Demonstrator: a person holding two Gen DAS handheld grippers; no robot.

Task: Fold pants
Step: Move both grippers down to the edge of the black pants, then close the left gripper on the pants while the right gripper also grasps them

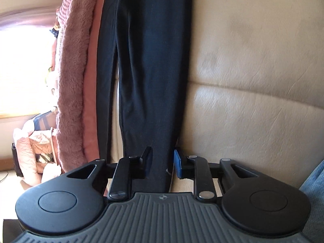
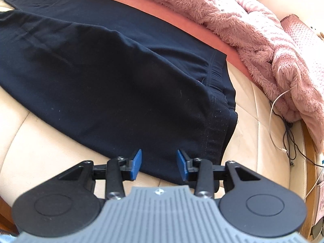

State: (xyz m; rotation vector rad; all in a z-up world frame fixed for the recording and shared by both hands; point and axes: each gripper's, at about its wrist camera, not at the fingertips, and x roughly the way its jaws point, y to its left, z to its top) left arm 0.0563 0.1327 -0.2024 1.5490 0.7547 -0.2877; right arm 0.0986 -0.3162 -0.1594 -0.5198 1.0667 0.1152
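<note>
Dark navy pants [image 2: 113,77] lie flat on a cream leather sofa seat [image 2: 50,141]. In the left wrist view one pant leg [image 1: 149,70] runs away from me, and its hem end sits between the pads of my left gripper [image 1: 162,162], which stands partly closed around the cloth. In the right wrist view my right gripper [image 2: 159,165] is open, with its blue pads [image 2: 136,165] either side of the near edge of the pants close to the waistband [image 2: 218,105].
A pink fluffy blanket [image 2: 253,32] lies along the far side of the pants, also in the left wrist view [image 1: 75,70]. White and black cables [image 2: 283,133] trail on the seat at the right. A bright window [image 1: 22,70] is at the left.
</note>
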